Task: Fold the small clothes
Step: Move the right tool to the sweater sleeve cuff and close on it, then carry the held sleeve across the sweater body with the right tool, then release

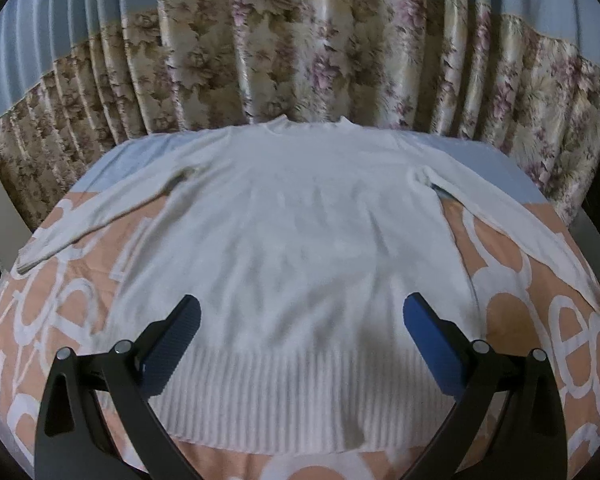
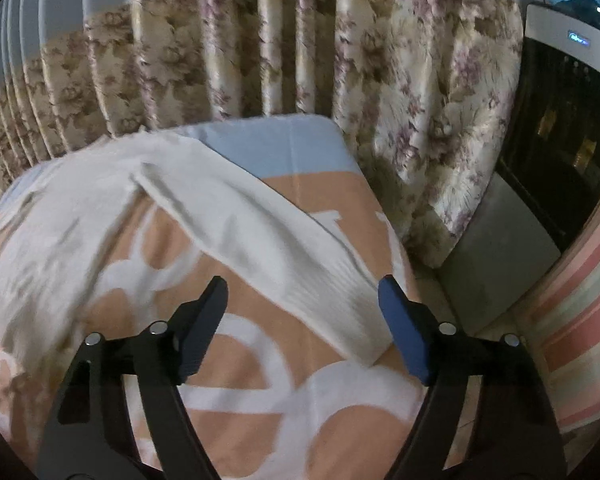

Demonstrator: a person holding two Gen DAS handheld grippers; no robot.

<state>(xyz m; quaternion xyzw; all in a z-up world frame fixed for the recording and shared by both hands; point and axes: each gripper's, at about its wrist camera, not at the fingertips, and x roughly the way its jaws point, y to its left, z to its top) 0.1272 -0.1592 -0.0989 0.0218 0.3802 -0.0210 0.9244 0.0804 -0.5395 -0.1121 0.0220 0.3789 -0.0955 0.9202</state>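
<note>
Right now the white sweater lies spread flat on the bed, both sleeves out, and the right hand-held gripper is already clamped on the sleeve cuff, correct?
Not clamped. In the right wrist view the right hand-held gripper stands open, its pads clear of the cuff lying between them. The white sweater does lie spread flat on the bed, both sleeves out.
</note>
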